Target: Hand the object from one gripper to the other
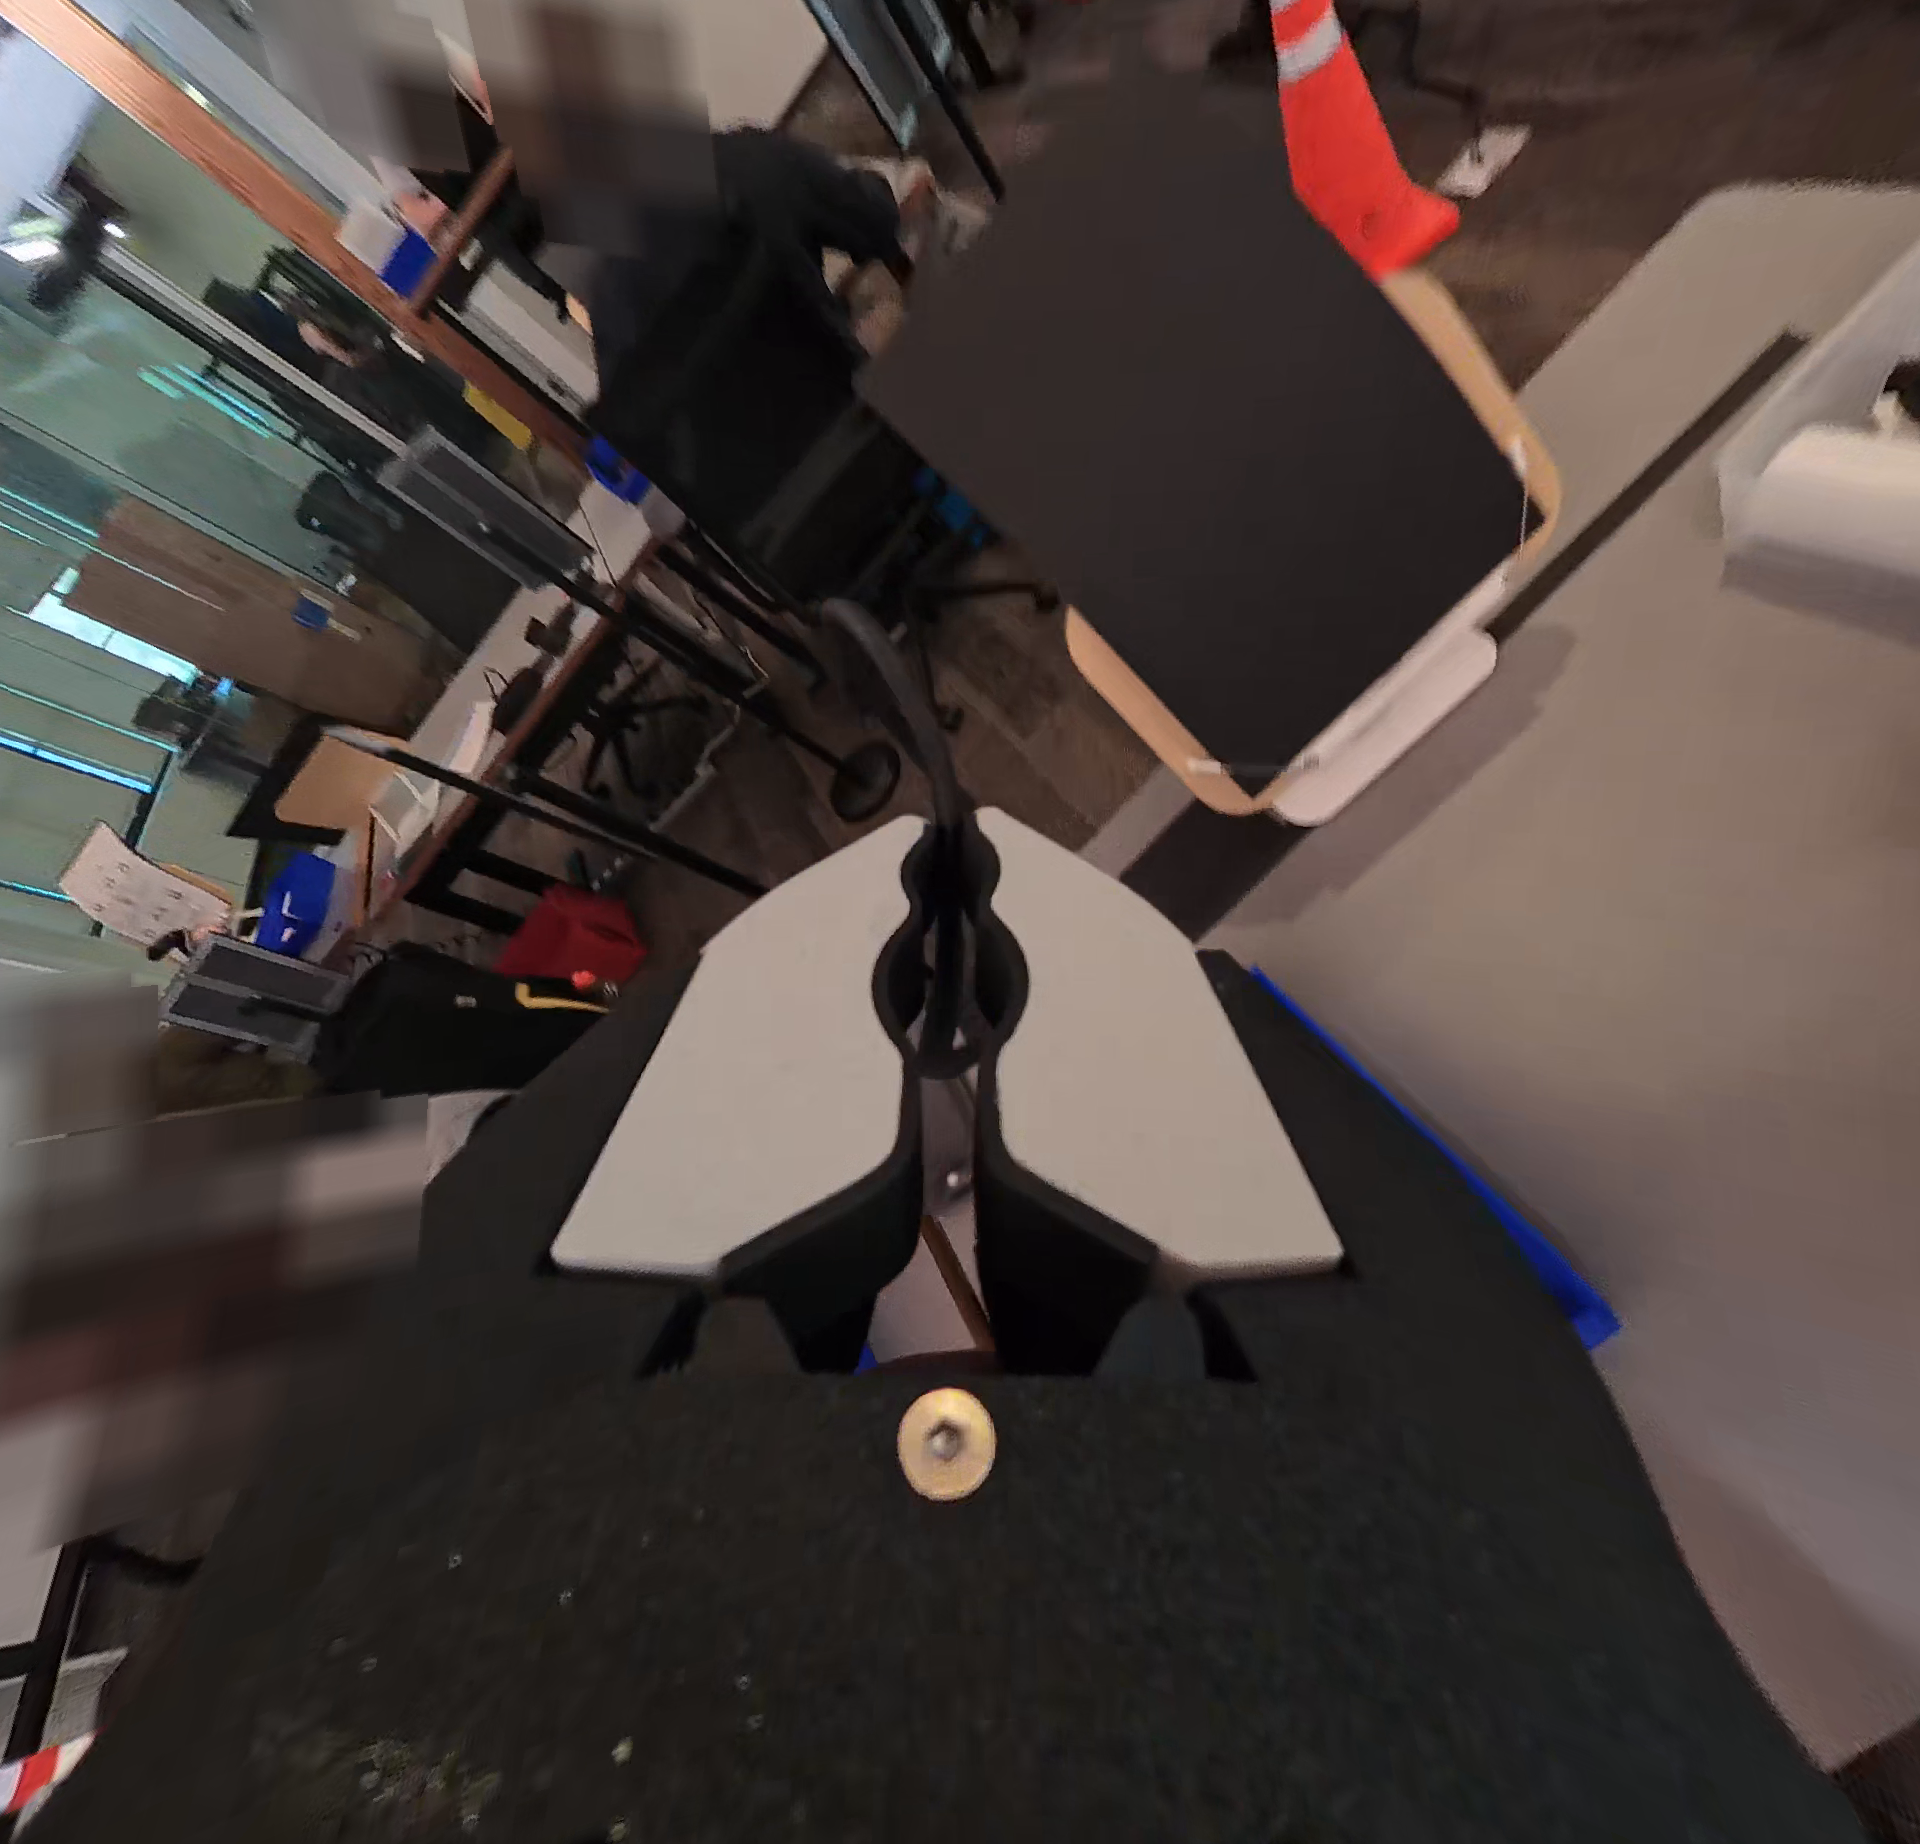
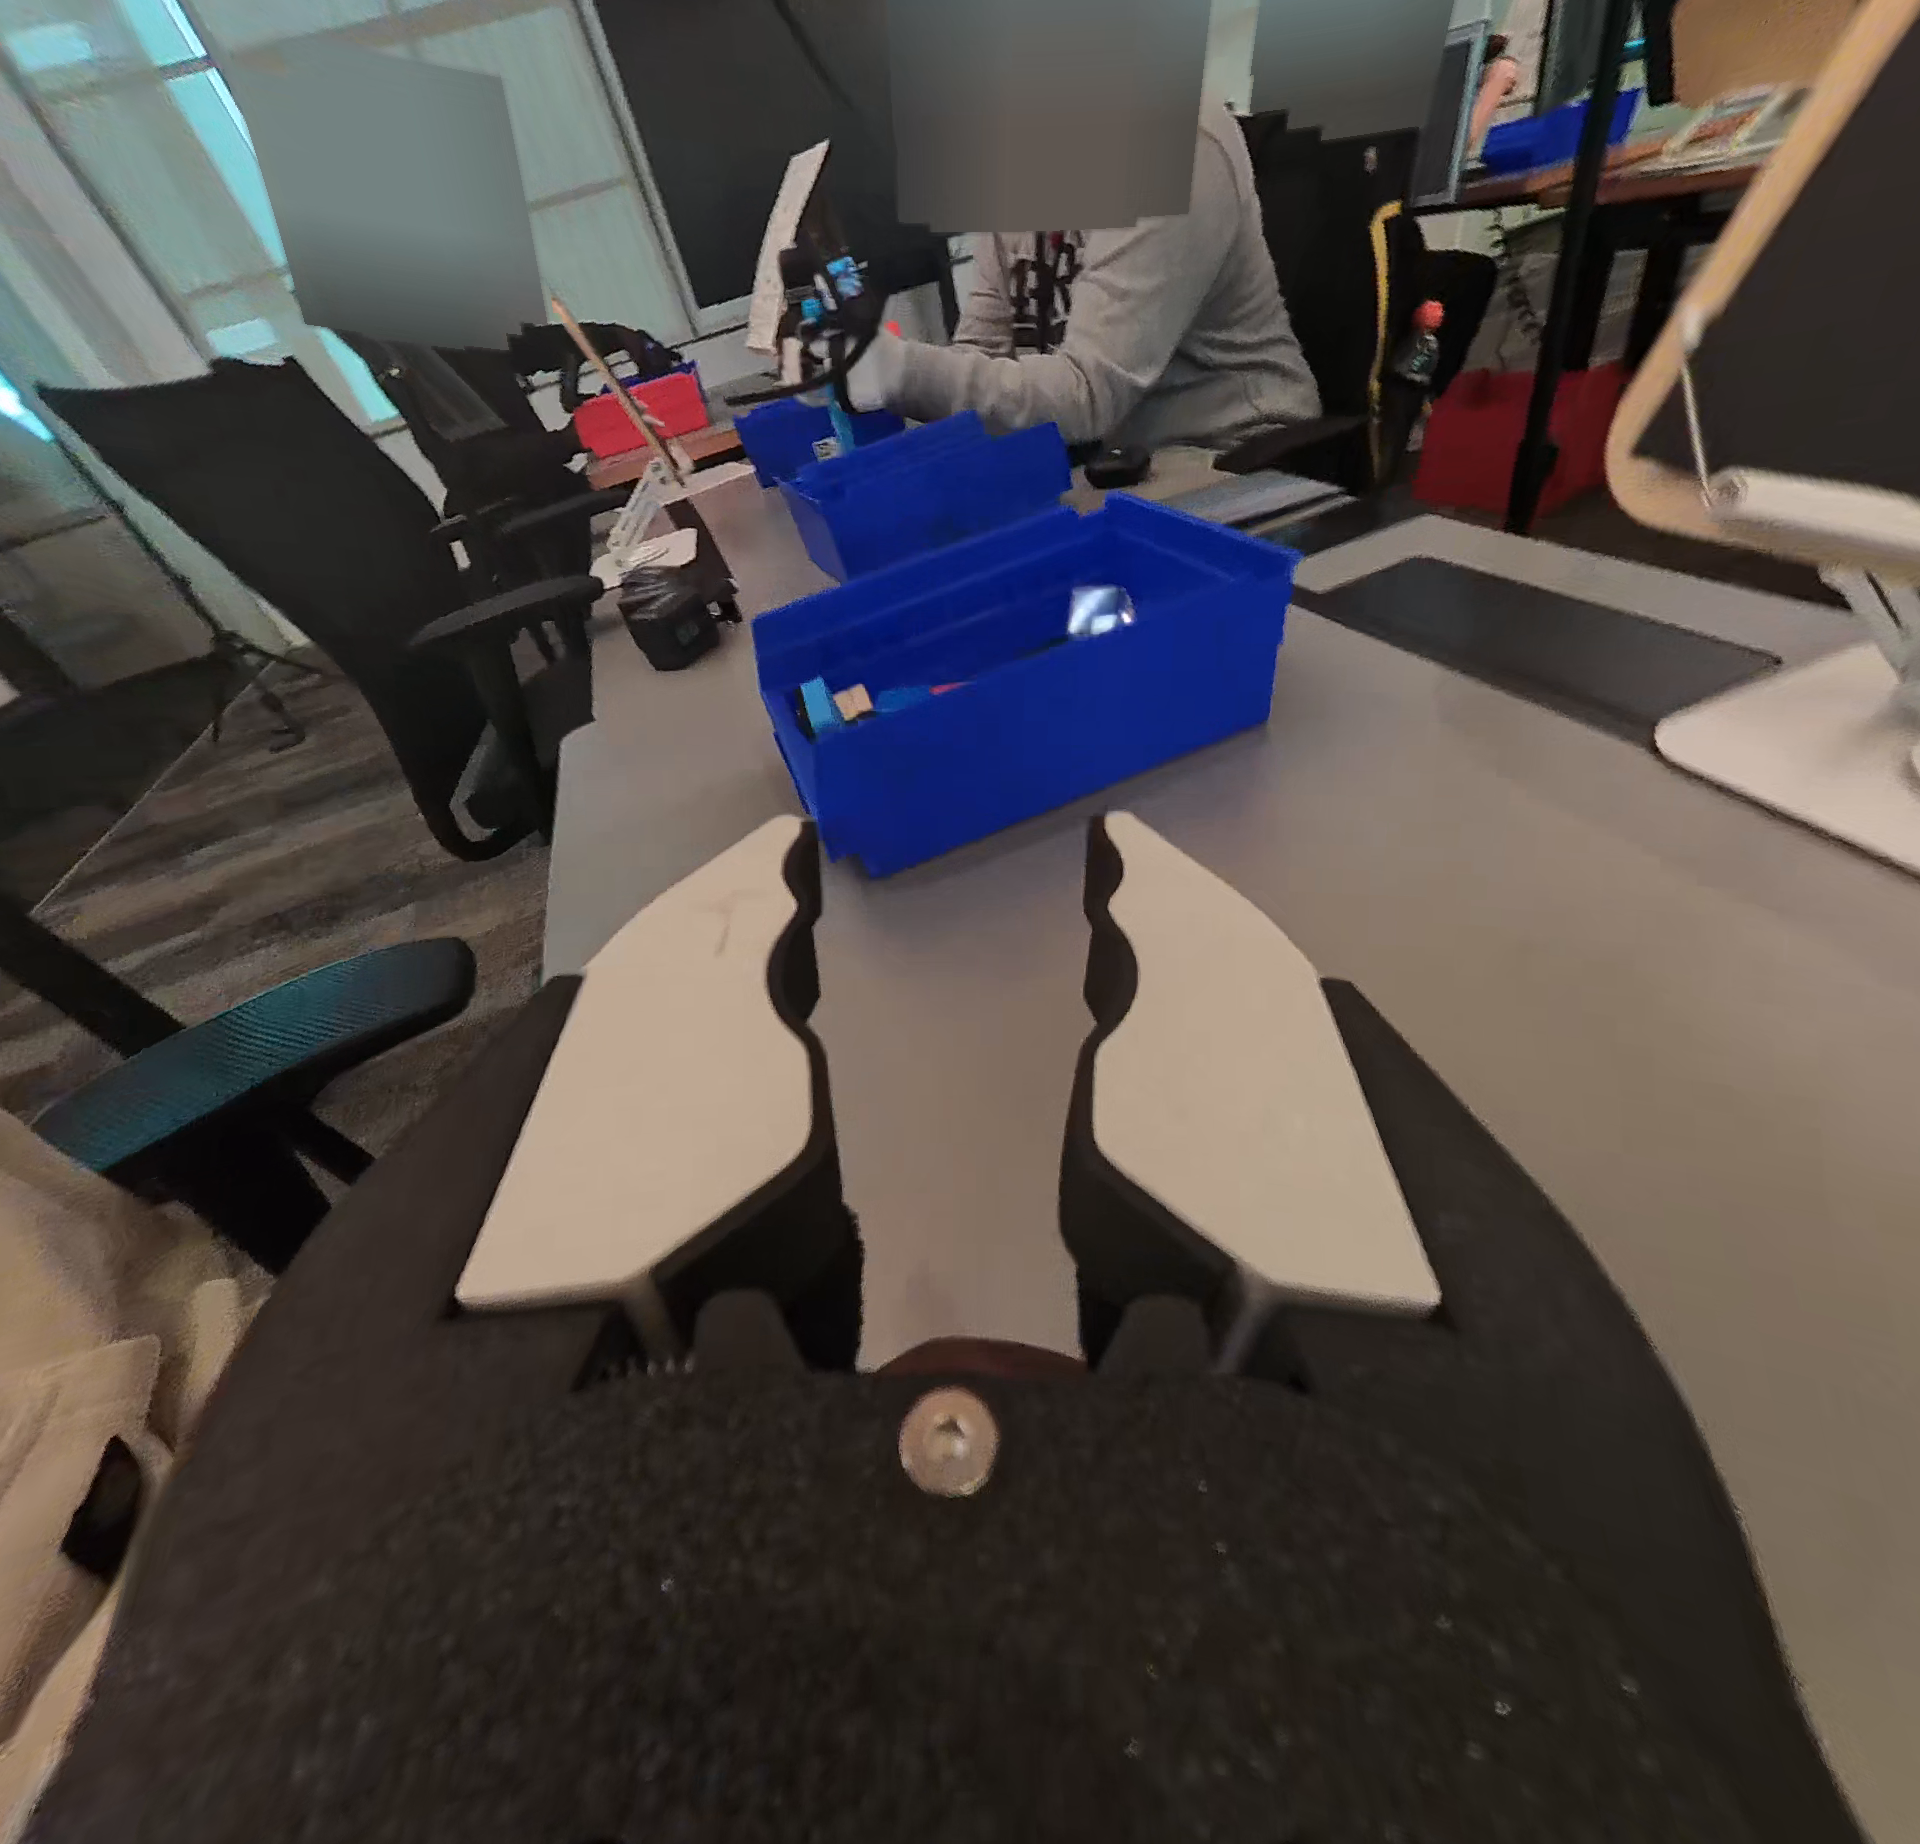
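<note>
My left gripper (image 1: 951,838) is shut on a thin black curved object (image 1: 914,693). The object is pinched between the fingers and sticks out past the tips, up and to the left. The view is rolled sideways, and the gripper is held in the air beside the grey table (image 1: 1662,911). My right gripper (image 2: 953,838) is open and empty, low over the same grey table (image 2: 1351,911), and points at a blue bin (image 2: 1039,755). Neither gripper shows in the other's view.
The blue bin holds small items, with more blue bins (image 2: 935,495) behind it. A black board on a white stand (image 2: 1787,288) is at the table's right; it also shows in the left view (image 1: 1195,444). Office chairs (image 2: 312,547) stand left. A person in grey (image 2: 1122,340) sits beyond. An orange cone (image 1: 1340,132) stands on the floor. Spacing between my two grippers at the tips: around 50 cm.
</note>
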A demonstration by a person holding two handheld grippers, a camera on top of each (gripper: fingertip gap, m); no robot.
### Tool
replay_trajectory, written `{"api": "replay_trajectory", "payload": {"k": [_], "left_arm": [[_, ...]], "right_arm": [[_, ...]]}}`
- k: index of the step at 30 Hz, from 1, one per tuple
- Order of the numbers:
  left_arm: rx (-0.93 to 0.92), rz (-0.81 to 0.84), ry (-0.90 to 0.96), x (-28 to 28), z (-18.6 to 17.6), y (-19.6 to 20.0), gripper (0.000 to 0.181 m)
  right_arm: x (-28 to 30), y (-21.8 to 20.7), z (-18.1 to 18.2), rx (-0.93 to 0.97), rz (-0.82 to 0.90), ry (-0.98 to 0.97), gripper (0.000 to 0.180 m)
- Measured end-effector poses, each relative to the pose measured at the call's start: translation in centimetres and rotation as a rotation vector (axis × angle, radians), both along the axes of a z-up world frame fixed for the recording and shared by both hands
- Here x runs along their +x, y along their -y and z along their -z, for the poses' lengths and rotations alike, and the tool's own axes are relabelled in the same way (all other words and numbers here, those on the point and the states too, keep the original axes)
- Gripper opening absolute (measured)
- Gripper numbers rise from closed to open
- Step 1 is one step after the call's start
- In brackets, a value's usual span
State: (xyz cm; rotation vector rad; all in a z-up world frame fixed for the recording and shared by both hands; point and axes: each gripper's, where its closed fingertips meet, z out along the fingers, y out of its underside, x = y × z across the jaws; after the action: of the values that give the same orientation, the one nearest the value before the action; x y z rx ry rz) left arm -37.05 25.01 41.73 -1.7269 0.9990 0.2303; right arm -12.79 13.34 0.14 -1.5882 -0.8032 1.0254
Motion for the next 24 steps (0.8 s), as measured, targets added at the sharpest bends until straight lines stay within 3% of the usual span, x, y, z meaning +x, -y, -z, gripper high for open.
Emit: {"api": "replay_trajectory", "payload": {"k": [5,10,14,18,21,24], "left_arm": [[0.068,0.055,0.061,4.4,-8.6,2.4,0.003],[0.074,0.190,0.140,10.4,-11.8,5.3,0.003],[0.070,0.282,0.131,15.2,-11.1,7.5,0.003],[0.041,0.340,0.109,19.3,-9.3,8.9,0.003],[0.017,0.381,0.092,21.9,-7.9,9.6,0.003],[-0.015,0.430,0.092,24.1,-6.3,10.1,0.003]], "right_arm": [[-1.9,-0.1,-5.4,0.101,-0.062,0.007,0.056],[-2.3,0.6,-10.3,0.177,-0.088,-0.072,0.058],[-1.0,0.1,-15.1,0.306,-0.020,-0.080,0.055],[0.5,-0.6,-23.7,0.325,0.045,-0.197,0.056],[0.5,-0.3,-29.9,0.334,0.005,-0.284,0.064],[-0.7,0.2,-33.8,0.322,-0.057,-0.290,0.072]]}}
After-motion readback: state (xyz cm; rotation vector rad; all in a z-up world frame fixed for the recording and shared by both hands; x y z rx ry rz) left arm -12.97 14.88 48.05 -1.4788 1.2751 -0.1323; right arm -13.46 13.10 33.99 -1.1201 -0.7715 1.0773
